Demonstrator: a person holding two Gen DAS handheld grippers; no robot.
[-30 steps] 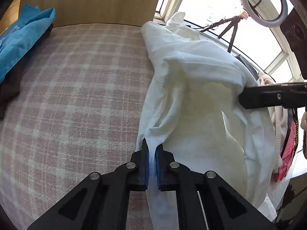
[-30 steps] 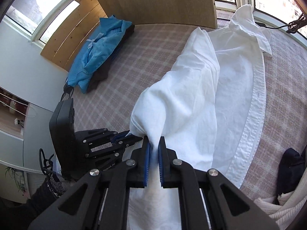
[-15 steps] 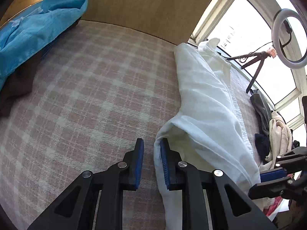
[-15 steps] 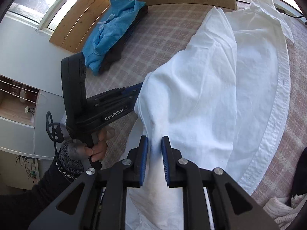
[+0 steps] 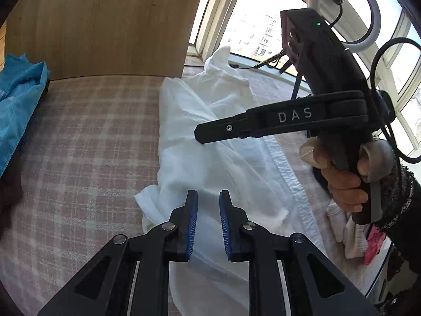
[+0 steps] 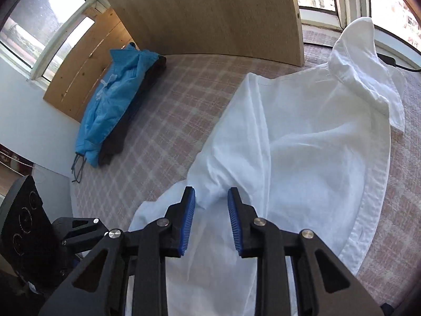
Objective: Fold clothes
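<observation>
The white shirt (image 6: 302, 142) lies along the right part of a bed covered in a pink-and-white plaid cloth (image 6: 168, 110), folded lengthwise into a long band; its collar (image 6: 365, 60) points toward the window at the far end, and its buttoned placket edge (image 6: 373, 197) runs down the right side; the near end of the shirt is bunched and rumpled, with a loose flap (image 5: 147, 200) spilling out to the left onto the plaid. The left tool (image 5: 208, 221) hangs over that near end with its blue-padded fingers (image 5: 192, 226) apart and nothing between them; white fabric shows through the gap, lying below. The right tool (image 6: 211, 218) is likewise spread open above the shirt's lower part, blue pads (image 6: 234, 223) clear of the cloth; in the left wrist view the same tool (image 5: 202, 135) appears from the side, marked "DAS", held by a hand (image 5: 344, 181) in a dark knitted sleeve (image 5: 402, 197), its tip above the middle of the shirt. A blue garment (image 6: 115, 100) rests on top of a dark one (image 6: 131, 121) at the far left edge of the bed, well apart from the shirt. A wooden headboard panel (image 6: 205, 15) stands behind; a ring light (image 5: 344, 13) shows by the window; a heap of pale and pink clothes (image 5: 360, 234) sits beyond the shirt's right edge.
</observation>
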